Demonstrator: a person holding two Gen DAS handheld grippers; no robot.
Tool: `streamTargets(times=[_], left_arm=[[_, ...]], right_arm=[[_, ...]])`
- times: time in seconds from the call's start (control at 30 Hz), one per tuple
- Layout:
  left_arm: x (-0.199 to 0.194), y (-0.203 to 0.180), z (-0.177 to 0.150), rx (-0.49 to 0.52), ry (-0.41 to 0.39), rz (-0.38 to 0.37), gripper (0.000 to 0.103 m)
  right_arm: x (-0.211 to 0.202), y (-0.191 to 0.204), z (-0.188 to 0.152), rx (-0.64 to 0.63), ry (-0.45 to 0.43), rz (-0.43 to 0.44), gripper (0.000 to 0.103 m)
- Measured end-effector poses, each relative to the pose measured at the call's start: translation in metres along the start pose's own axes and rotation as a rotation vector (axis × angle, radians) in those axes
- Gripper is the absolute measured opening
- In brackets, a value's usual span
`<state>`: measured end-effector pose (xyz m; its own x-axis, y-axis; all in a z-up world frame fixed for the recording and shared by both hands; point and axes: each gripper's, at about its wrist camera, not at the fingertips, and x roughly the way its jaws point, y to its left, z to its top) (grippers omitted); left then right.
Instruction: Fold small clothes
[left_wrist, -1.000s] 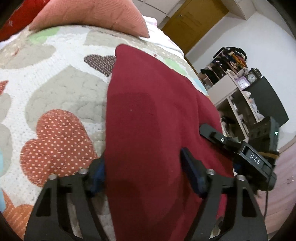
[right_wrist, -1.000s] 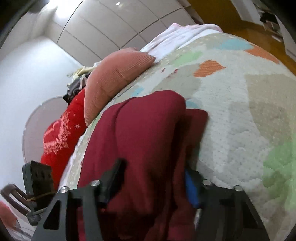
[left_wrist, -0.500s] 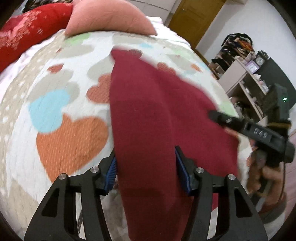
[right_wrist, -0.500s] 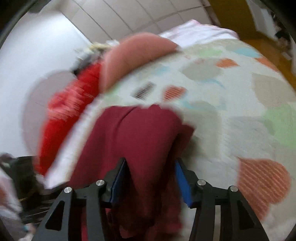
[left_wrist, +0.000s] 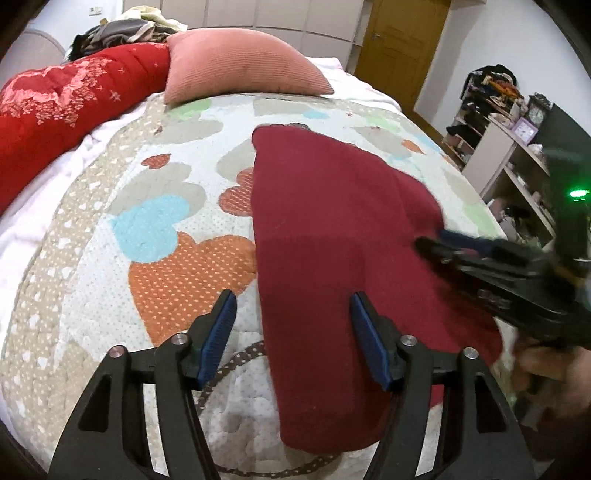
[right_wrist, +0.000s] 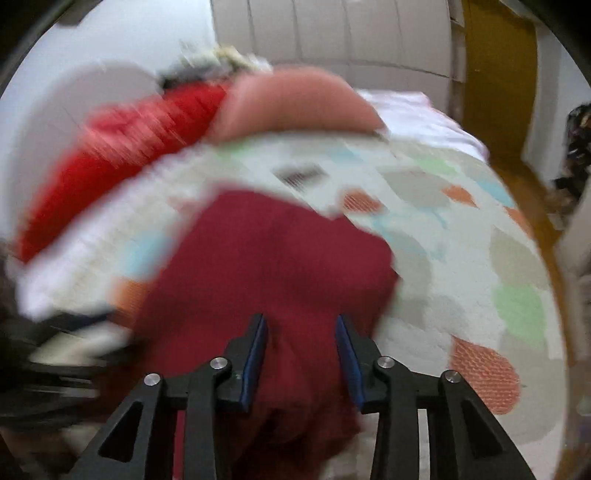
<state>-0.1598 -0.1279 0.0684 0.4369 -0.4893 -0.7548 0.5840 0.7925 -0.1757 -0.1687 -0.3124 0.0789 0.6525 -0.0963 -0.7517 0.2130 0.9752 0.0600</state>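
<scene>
- Left tool (left_wrist: 291, 332) is released, fingers spread wide above the garment's near edge.
- Right tool (right_wrist: 300, 356) is also parted, garment below it; this view is blurred.
- The maroon garment (left_wrist: 332, 229) lies flat on the bed's heart-patterned quilt (left_wrist: 162, 266).
- At the head: a pink pillow (left_wrist: 240, 66) and a red blanket (left_wrist: 70, 99).
- Beyond: a brown door (left_wrist: 402, 48) and cluttered shelves (left_wrist: 509, 147).

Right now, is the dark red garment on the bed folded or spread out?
Folded. The dark red garment lies as a long narrow panel on the heart-print quilt, with a straight left edge and no sleeves showing.
</scene>
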Motion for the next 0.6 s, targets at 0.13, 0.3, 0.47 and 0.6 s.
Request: streamTargets(times=[0.13, 0.3, 0.47, 0.6], left_arm=[[-0.001, -0.005, -0.002, 0.033, -0.027, 0.045, 0.065], [-0.004, -0.008, -0.003, 0.041, -0.039, 0.065, 0.065], [-0.009, -0.012, -0.004, 0.045, -0.048, 0.1, 0.065], [-0.018, -0.012, -0.005, 0.042, -0.067, 0.114, 0.065]], right_arm=[[-0.007, -0.018, -0.007, 0.105, -0.03, 0.059, 0.037], [-0.046, -0.004, -0.011, 0.063, -0.078, 0.066, 0.037], [-0.046, 0.016, -0.034, 0.003, -0.043, 0.008, 0.037], [-0.033, 0.005, -0.045, 0.069, -0.013, 0.031, 0.037]])
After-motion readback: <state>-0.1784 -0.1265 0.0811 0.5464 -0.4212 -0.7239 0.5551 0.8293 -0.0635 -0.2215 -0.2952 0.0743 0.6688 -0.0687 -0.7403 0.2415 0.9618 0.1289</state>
